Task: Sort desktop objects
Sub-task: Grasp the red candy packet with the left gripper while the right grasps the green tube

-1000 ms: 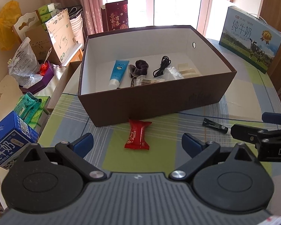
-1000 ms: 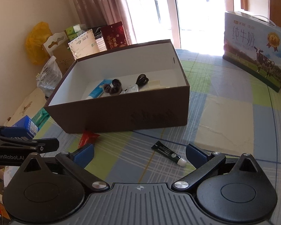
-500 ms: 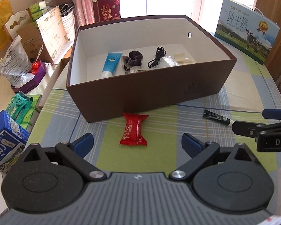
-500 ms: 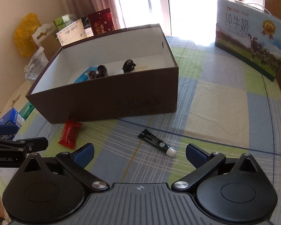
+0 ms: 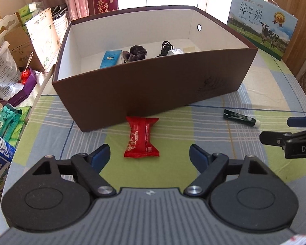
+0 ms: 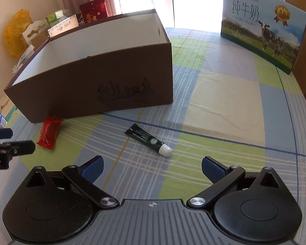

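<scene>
A red snack packet lies on the checked tablecloth just in front of the brown box. My left gripper hangs low over the packet's near end; its jaws are closing but the pads stand apart from it. A dark green tube with a white cap lies ahead of my right gripper, which is open with nothing between its fingers. The box holds a blue tube, a dark scrunchie and a black cable. In the right wrist view the packet lies at the box's left corner.
A milk carton case stands at the table's far right. Cartons, bags and boxes crowd the space left of the table. The left gripper's fingers show at the right wrist view's left edge, the right gripper's fingers at the left view's right edge.
Both grippers have sunk toward the table, so packet and tube look larger and nearer. The left gripper's fingers have drawn closer together. Nothing on the table has moved.
</scene>
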`<state>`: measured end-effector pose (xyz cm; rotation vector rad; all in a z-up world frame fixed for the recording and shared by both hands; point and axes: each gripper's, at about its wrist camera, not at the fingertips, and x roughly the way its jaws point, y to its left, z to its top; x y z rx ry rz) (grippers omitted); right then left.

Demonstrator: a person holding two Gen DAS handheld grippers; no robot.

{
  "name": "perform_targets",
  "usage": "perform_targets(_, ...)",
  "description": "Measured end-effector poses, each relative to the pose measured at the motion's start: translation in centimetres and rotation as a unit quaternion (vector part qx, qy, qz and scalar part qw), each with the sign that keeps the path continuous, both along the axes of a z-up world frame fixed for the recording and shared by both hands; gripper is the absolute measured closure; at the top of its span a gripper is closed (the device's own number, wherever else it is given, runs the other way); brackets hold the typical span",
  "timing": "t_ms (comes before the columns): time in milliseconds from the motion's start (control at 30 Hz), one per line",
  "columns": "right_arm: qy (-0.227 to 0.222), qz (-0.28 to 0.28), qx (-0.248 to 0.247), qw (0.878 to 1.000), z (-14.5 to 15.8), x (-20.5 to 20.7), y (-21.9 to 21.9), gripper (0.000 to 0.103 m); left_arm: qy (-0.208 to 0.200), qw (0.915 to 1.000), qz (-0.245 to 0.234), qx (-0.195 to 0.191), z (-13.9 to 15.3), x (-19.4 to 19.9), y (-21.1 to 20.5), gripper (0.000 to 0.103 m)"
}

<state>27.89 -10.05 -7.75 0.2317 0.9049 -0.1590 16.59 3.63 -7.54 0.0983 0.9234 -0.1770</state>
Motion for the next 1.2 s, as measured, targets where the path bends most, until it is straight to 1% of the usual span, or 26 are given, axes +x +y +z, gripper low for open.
perform_targets(167,0.001,0.004,0.016,1.000,-0.9,0.4,-0.3,0.016,0.004,0.9999,-0.011,0.004,-1.0,1.0,-0.2,0.029)
perform_targets(300,0.001,0.014,0.013,1.000,-1.3,1.0,-0.3,0.025,0.004,0.9997,-0.018,0.013,-1.9,1.9,-0.2,0.033)
perform_targets(500,-0.005,0.016,0.015,1.000,-1.6,1.8,-0.8,0.031,0.011,0.9997,-0.020,0.010,-3.2,3.8,-0.1,0.046)
perform_targets(633,-0.007,0.019,0.013,1.000,-1.7,2.3,-1.1,0.034,0.012,0.9996,-0.021,0.013,-3.7,4.7,-0.2,0.050)
perform_targets(667,-0.008,0.021,0.014,1.000,-1.8,2.4,-1.2,0.034,0.012,0.9996,-0.022,0.012,-3.8,4.9,-0.2,0.053)
perform_targets(733,-0.009,0.025,0.014,1.000,-2.0,2.6,-1.3,0.036,0.014,0.9996,-0.023,0.013,-4.1,5.2,-0.2,0.063)
perform_targets(767,-0.009,0.028,0.013,0.999,-2.0,2.8,-1.3,0.037,0.016,0.9995,-0.023,0.012,-4.3,5.4,-0.2,0.072)
perform_targets(800,-0.009,0.032,0.010,0.999,-2.1,2.9,-1.3,0.039,0.018,0.9995,-0.023,0.013,-4.5,5.4,-0.3,0.079)
perform_targets(1033,-0.013,0.067,-0.016,0.998,-2.9,4.0,-1.1,0.046,0.019,0.9997,-0.009,0.012,-4.7,4.8,0.8,0.080)
perform_targets(1100,-0.010,0.072,-0.017,0.997,-3.2,4.3,-1.2,0.052,0.021,0.9997,-0.002,0.012,-4.6,4.5,1.3,0.080)
perform_targets(1200,-0.007,0.080,-0.017,0.997,-3.6,4.7,-1.3,0.057,0.024,0.9996,0.007,0.013,-4.5,4.1,2.1,0.080)
